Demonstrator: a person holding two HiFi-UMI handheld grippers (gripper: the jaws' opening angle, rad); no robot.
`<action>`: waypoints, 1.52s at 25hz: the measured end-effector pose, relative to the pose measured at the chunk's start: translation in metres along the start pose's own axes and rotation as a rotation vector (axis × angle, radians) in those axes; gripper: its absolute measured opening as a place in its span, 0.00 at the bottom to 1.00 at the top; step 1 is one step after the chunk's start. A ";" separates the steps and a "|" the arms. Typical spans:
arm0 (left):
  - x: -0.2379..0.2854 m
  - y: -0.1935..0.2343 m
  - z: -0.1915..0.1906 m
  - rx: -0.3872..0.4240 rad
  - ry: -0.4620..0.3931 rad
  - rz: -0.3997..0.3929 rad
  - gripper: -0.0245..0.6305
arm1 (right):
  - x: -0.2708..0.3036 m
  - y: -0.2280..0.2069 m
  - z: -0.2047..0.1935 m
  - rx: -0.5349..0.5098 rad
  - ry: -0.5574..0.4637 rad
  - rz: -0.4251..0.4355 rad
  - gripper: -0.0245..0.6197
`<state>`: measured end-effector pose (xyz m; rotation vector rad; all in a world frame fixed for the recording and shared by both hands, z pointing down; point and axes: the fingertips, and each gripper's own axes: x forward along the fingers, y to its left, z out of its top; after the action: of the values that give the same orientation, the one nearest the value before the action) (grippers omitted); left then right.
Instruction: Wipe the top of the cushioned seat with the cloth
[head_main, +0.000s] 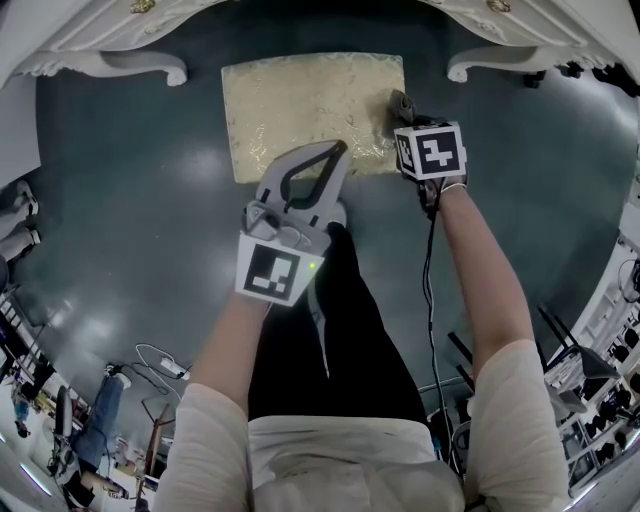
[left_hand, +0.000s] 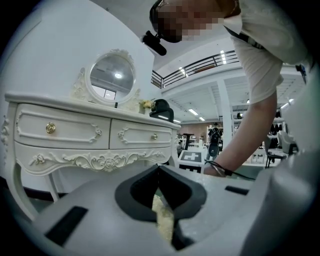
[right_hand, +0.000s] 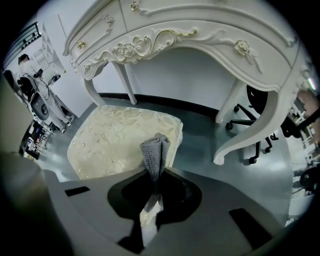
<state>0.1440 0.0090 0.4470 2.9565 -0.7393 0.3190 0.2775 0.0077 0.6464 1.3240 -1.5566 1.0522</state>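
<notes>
The cushioned seat (head_main: 300, 110) is a cream, gold-patterned rectangle on the dark floor, in front of a white dressing table. A folded grey cloth (right_hand: 154, 152) sticks up from my right gripper (right_hand: 153, 186), which is shut on it. In the head view this right gripper (head_main: 402, 118) hangs over the seat's right near corner with the cloth (head_main: 394, 101) at its tip. My left gripper (head_main: 338, 150) hovers over the seat's near edge with its jaws together and nothing between them. In the left gripper view the left gripper (left_hand: 159, 172) shows only a strip of seat (left_hand: 164, 222) below.
The white dressing table (left_hand: 90, 132) with carved legs (head_main: 110, 62) stands just beyond the seat, an oval mirror (left_hand: 111, 77) on top. A black office chair (right_hand: 252, 107) sits behind its right leg (right_hand: 250, 130). My own black-trousered legs (head_main: 350, 320) are close to the seat's near edge.
</notes>
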 end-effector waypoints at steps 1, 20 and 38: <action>-0.002 0.000 0.002 0.003 0.000 0.003 0.04 | -0.004 0.001 0.002 0.005 -0.008 0.005 0.09; -0.091 0.052 -0.012 -0.005 0.024 0.166 0.04 | 0.009 0.226 0.036 -0.183 -0.049 0.384 0.09; -0.142 0.089 -0.038 -0.048 0.049 0.286 0.04 | 0.042 0.304 0.022 -0.107 0.047 0.513 0.09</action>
<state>-0.0272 0.0005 0.4551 2.7852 -1.1473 0.3833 -0.0302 0.0044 0.6526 0.8353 -1.9401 1.2720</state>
